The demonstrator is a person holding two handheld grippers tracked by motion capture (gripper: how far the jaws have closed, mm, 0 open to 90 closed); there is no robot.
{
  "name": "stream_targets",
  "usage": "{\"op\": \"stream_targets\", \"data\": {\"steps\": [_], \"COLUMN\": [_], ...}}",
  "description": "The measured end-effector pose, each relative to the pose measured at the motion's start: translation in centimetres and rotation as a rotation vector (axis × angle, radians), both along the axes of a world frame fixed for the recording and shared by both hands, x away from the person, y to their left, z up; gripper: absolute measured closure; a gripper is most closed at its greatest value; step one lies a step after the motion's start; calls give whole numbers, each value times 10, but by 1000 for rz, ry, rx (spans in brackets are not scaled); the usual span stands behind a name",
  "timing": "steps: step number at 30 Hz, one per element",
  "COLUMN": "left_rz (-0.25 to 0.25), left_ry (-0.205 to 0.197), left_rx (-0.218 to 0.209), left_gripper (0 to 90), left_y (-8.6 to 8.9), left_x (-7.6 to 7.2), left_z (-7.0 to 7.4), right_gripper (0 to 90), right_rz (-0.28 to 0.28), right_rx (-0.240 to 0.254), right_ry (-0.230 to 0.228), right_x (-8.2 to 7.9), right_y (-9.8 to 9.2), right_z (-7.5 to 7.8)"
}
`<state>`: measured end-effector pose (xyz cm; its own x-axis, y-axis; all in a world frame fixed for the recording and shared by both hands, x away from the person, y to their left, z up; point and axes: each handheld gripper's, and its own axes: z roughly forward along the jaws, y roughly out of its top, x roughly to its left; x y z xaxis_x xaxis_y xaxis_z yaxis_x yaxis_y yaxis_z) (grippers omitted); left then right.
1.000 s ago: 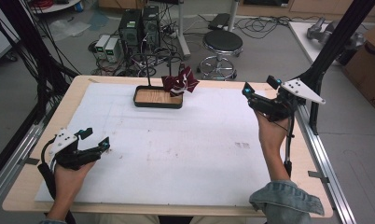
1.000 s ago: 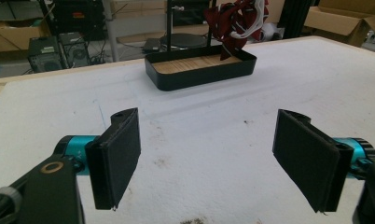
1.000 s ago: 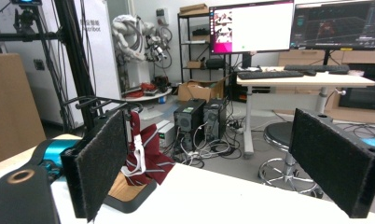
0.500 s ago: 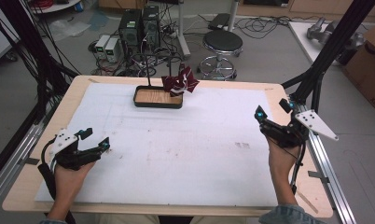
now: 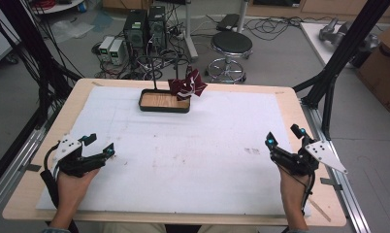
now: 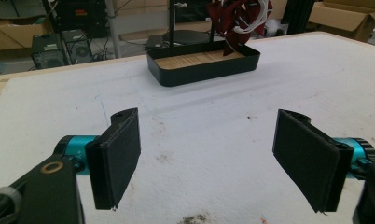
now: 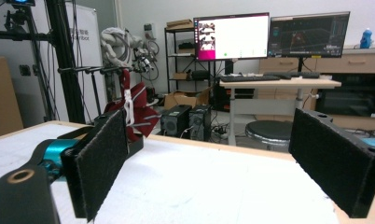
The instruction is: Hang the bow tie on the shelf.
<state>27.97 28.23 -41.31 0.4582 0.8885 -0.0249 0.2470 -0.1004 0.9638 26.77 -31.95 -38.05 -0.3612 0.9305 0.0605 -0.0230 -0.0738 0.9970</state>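
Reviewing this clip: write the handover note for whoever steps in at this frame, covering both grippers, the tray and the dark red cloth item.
Left gripper: open, holding nothing, low over the near left of the white mat.
Right gripper: open, holding nothing, near the mat's right edge.
Black tray: at the far edge of the mat, wooden floor bare.
Dark red cloth item: hanging from the thin black stand at the tray, above its right end.
Done: the cloth hangs on the stand; both grippers are far from it.
Left: nothing obviously in hand; likely a rest or start pose.
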Motion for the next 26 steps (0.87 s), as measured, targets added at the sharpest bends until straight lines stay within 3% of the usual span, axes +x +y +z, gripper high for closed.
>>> {"op": "stream_targets", "data": {"steps": [5,16,26], "left_rz": [-1,1,1], "left_ry": [-1,-2,2], "left_rx": [4,5,10], "left_gripper": [238,238,237], "left_y": [1,0,-1], "left_x": [0,0,1], "left_z": [0,-1,-1], "right_gripper": [110,110,110], "right_rz": [-6,-9,11], "right_rx": [-20,-73,-103], "right_ry": [16,110,102], "right_x": [-8,-18,-21], "right_y": [1,8,12], "right_z": [-17,-59,-65]}}
